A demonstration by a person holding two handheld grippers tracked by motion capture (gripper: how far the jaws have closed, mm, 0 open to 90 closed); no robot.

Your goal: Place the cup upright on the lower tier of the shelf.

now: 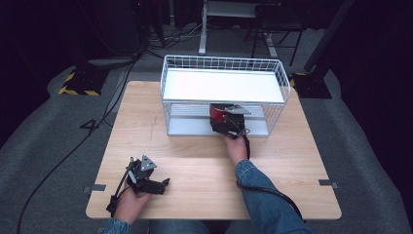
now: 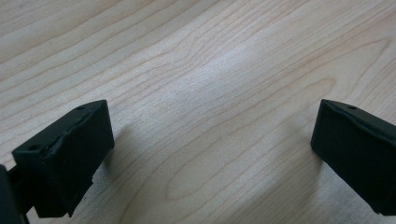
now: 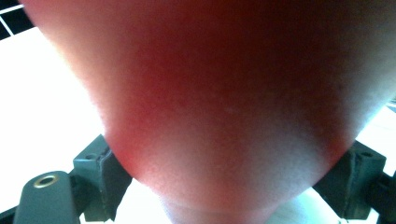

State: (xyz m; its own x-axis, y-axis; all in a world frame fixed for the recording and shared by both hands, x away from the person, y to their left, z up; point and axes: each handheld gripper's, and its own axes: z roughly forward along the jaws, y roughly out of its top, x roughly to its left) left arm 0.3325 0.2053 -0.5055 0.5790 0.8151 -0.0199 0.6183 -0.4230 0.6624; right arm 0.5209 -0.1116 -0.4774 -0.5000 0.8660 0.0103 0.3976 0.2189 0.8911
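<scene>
Tongs in your right hand (image 1: 220, 116) were clamped on a red rounded object (image 3: 224, 102), holding it in the lower tier of the white wire rack (image 1: 170, 73) at twelve o'clock on the worktop (image 1: 195, 170), probably to set it there. Your left tongs (image 1: 163, 184) rested open and empty at seven o'clock, apparently clear of the work. No readable writing appeared.
</scene>
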